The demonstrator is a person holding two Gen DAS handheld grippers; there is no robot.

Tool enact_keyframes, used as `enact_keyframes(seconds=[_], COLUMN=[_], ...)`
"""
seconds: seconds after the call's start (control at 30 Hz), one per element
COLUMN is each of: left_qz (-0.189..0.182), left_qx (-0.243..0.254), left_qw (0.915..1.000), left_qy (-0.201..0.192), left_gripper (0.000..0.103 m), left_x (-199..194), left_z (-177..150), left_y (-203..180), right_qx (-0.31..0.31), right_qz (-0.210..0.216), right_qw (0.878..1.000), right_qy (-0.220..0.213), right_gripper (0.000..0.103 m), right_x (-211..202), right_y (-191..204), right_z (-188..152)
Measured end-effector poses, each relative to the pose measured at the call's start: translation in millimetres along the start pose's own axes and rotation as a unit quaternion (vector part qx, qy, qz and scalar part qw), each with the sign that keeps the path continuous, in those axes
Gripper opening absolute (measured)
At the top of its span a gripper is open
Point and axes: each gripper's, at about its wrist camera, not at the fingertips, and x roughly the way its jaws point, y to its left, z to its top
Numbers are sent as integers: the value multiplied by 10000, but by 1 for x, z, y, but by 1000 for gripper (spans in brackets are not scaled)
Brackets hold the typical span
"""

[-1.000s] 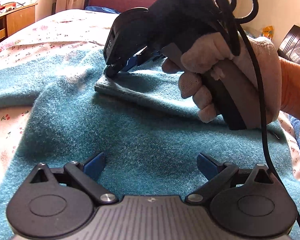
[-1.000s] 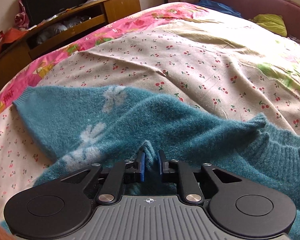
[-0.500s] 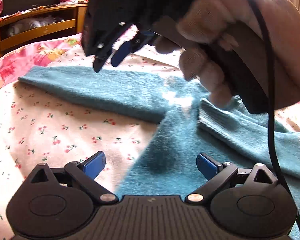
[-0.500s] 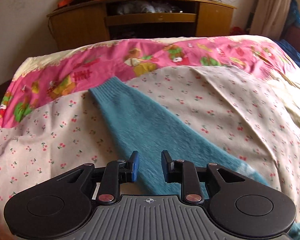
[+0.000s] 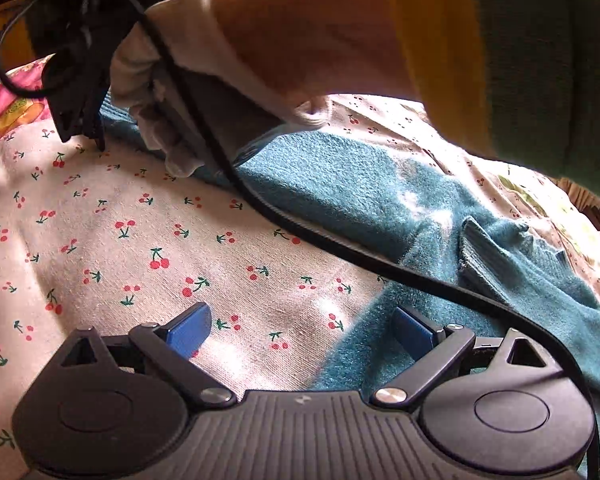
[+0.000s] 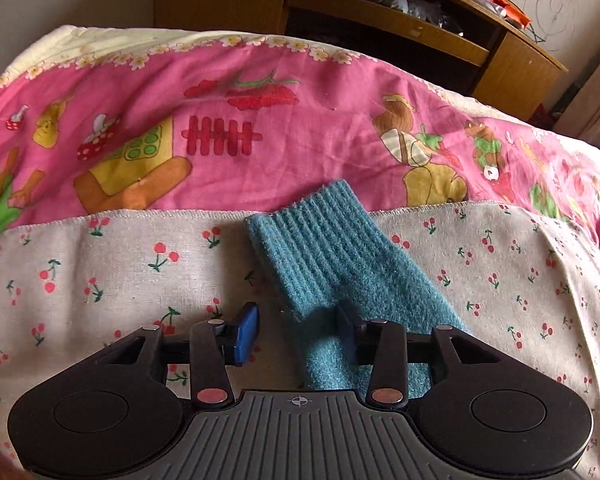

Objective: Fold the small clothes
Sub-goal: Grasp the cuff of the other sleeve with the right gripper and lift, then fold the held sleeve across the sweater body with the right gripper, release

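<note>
A teal knit sweater (image 5: 360,184) lies flat on the bed, one sleeve stretched out to the upper left. My left gripper (image 5: 302,332) is open wide above the sheet at the sweater's edge, with nothing between its fingers. A gloved hand (image 5: 152,80) holds my right gripper (image 5: 88,128) low at the end of that sleeve. In the right wrist view the ribbed cuff (image 6: 320,240) lies just ahead of the right gripper (image 6: 296,326). Its jaws are opening, the sleeve runs between them, and the pads do not press on it.
The bed carries a cherry-print sheet (image 5: 140,240) and, beyond it, a pink cartoon quilt (image 6: 300,120). A wooden shelf unit (image 6: 420,32) stands behind the bed. The right gripper's black cable (image 5: 340,248) trails across the sweater. A yellow and green sleeve (image 5: 500,40) fills the upper right.
My right gripper let go of the sweater fold it pinched, travelled along the sleeve to the cuff and widened. My left gripper swung left off the sweater body over the sheet.
</note>
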Motion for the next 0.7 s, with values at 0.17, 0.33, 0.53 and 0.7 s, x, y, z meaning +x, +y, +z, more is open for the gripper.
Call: enact_keyframes(seconds=[0.17, 0.33, 0.53, 0.7], left_qz=[70, 114, 103, -159], left_qx=[77, 362, 1135, 1835], left_qw=[9999, 9986, 9902, 9773], left_qy=[-108, -371, -805, -1046], left_gripper=[103, 103, 103, 103], left_x=[-1, -8, -22, -46], left_z=[-2, -8, -18, -21], left_y=[-4, -16, -51, -97], right_qx=[753, 1874, 3219, 4486], right_qz=[-121, -342, -826, -1285], right_qw=[9963, 9755, 9266, 8565], right_qy=[-401, -1099, -1757, -2206], right_gripper=[6, 6, 6, 6], right_x=[-55, -154, -272, -339], right_y=[-42, -111, -179, -217], right_z=[-5, -45, -157, -293])
